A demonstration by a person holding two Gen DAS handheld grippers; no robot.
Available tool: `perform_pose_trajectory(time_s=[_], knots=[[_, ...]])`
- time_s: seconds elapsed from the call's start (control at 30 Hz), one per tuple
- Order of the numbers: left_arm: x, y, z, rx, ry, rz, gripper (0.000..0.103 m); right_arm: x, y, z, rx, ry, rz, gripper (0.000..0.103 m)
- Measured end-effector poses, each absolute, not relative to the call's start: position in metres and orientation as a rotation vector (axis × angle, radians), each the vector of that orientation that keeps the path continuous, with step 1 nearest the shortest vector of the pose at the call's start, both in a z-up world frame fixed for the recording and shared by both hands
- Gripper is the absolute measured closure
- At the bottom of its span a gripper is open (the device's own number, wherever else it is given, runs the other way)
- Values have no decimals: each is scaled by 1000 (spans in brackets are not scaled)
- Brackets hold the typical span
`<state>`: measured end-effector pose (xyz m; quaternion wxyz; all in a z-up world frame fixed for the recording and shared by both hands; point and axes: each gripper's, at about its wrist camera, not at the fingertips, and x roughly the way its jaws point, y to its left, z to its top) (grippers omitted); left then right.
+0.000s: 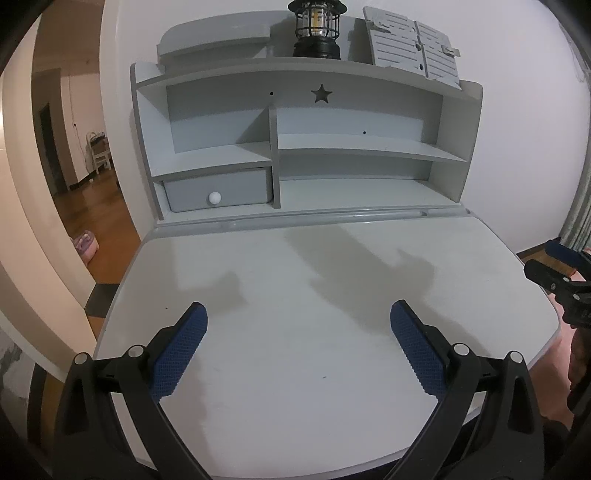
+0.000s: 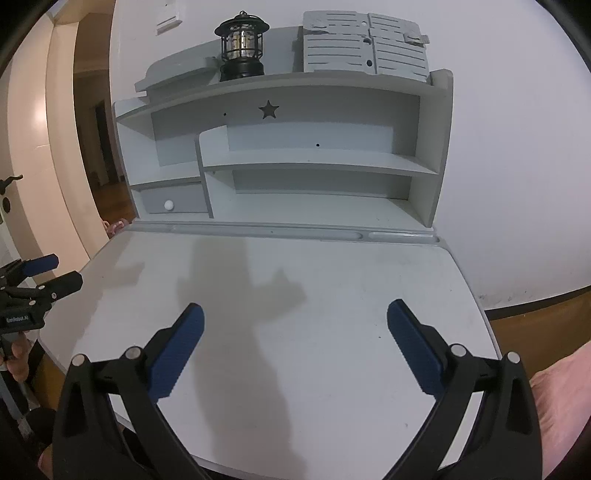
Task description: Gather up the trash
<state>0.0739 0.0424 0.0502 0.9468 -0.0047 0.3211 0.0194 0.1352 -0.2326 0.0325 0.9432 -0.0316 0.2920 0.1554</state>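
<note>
A big pale desk (image 1: 295,369) sits against a white wall (image 1: 517,129). At the back of the desk stands a gray set of shelves (image 1: 354,147). A small star hole (image 1: 321,93) is cut in its back board. Low on the left side is a little gray drawer (image 1: 218,188) with a round white knob (image 1: 214,198). On the top shelf stands a black lantern (image 1: 317,29). Just beside it, a gray slatted board (image 1: 413,46) leans on the wall. Off to the left is a brown wood floor (image 1: 99,206). A pink box (image 1: 85,243) sits on it near the desk, and a white chair (image 1: 99,153) stands far back.
</note>
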Motion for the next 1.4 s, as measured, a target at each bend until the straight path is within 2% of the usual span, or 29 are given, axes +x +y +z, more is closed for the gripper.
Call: perform_pose_trajectory(time_s=[1.4], knots=[[74,42,47,-8,674,47,7,135,-230,32,-65,595,312,7]])
